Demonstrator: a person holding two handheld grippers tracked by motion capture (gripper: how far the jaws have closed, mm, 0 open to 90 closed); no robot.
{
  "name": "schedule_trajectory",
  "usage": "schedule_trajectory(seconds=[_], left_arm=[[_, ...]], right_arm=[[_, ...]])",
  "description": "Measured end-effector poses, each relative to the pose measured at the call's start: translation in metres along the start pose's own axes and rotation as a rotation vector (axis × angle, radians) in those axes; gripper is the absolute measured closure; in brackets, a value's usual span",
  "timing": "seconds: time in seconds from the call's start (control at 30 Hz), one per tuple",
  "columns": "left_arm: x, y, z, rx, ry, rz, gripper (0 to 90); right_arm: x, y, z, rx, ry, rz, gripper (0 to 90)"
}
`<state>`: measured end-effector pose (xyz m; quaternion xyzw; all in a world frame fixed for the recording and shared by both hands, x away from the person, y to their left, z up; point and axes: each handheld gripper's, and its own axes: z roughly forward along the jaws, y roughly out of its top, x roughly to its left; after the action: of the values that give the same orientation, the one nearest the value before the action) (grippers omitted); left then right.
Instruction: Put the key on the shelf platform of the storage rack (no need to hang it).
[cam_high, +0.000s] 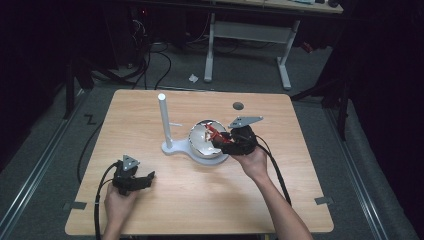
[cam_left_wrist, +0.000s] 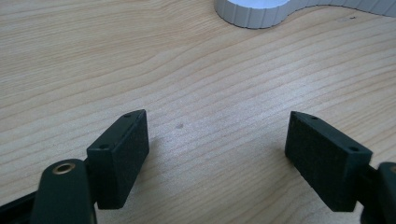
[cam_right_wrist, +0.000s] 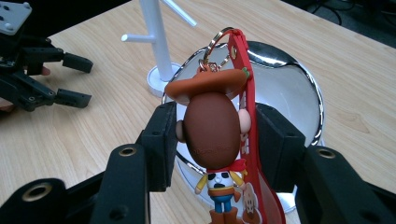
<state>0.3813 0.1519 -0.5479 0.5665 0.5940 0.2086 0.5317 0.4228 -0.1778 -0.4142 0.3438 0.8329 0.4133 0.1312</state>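
While my right hand-held gripper (cam_right_wrist: 212, 140) pinches the cowboy keychain (cam_right_wrist: 214, 135) by its head, the figure hangs over the shiny bowl (cam_right_wrist: 289, 88) at the desk's (cam_high: 200, 200) middle. I judge the lift is done; hanging its ring (cam_right_wrist: 215, 44) on the white stand (cam_right_wrist: 156, 42) just left probably comes next, though its pegs look thin. My left hand-held gripper (cam_left_wrist: 217, 149) rests spread and empty, near-left.

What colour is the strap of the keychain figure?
Red. The strap runs beside the keychain figure, which the right gripper holds; the right gripper view shows it best.
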Motion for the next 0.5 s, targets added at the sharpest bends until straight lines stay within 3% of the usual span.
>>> schedule_trajectory(seconds=[0.5], left_arm=[[0.000,0.000,0.000,0.001,0.000,0.001,21.8]], right_arm=[[-0.003,0.003,0.023,0.043,0.005,0.008,52.8]])
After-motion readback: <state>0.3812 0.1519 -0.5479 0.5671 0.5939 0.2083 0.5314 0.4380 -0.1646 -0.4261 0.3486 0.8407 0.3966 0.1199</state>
